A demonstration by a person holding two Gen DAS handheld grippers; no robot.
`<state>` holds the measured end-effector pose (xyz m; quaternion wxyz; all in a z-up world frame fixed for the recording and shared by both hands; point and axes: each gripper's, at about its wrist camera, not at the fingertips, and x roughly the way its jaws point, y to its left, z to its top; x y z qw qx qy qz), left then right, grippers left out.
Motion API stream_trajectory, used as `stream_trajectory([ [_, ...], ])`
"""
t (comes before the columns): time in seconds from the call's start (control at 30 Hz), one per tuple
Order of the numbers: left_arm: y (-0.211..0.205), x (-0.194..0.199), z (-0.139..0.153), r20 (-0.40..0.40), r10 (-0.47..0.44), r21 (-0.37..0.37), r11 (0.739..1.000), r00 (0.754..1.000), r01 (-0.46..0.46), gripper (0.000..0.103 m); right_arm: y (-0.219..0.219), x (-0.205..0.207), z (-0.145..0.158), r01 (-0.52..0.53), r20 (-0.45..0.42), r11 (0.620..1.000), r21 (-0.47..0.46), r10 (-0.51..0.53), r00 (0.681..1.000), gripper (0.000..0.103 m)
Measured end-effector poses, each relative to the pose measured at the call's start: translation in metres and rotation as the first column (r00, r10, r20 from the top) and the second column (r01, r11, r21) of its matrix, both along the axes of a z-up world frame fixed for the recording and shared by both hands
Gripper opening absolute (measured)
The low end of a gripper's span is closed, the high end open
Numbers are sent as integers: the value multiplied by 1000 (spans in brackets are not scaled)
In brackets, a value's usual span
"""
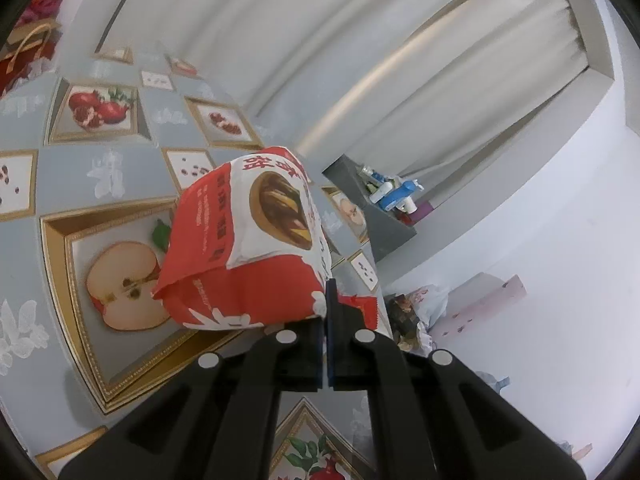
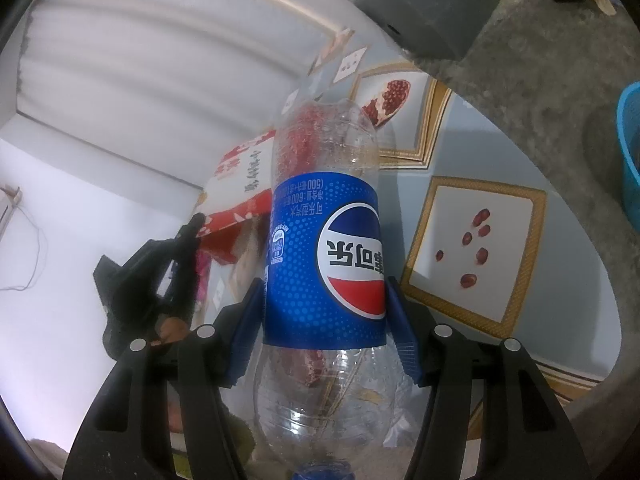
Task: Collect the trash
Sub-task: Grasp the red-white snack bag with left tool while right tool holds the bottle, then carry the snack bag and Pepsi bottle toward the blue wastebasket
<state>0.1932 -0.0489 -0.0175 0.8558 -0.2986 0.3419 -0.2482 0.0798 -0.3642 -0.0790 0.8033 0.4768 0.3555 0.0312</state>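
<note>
My left gripper (image 1: 327,300) is shut on the edge of a red and white snack bag (image 1: 256,248), which hangs above the fruit-patterned tablecloth (image 1: 80,168). My right gripper (image 2: 324,320) is shut on an empty clear Pepsi bottle (image 2: 326,264) with a blue label, held across its middle with the cap end toward the camera. In the right wrist view the snack bag (image 2: 236,184) and the left gripper (image 2: 188,236) show behind the bottle on the left.
A grey box (image 1: 372,208) with small bottles stands at the table's far edge, also in the right wrist view (image 2: 432,12). A blue plastic basket (image 2: 630,148) sits on the grey floor at the right. White curtains hang behind the table.
</note>
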Motion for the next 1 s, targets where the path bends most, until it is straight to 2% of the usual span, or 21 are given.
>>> stream_trajectory([
  [0.37, 10, -29, 38, 167, -15, 74, 997, 986, 3, 0, 6, -5, 13, 5, 25, 999, -53, -4, 1000, 55],
  [0.53, 16, -46, 56, 230, -41, 141, 990, 972, 8, 0, 8, -8, 20, 16, 46, 998, -63, -14, 999, 54],
  [0.8, 16, -85, 93, 376, -149, 246, 968, 915, 56, 0, 1, -30, 42, 59, 103, 993, -98, -49, 993, 54],
  [0.93, 1, -100, 108, 419, -223, 273, 956, 880, 113, 0, -13, -53, 59, 123, 137, 984, -126, -105, 985, 54],
  [1.0, -14, -107, 114, 440, -278, 287, 944, 854, 160, 0, -25, -70, 66, 173, 151, 975, -139, -152, 977, 54],
])
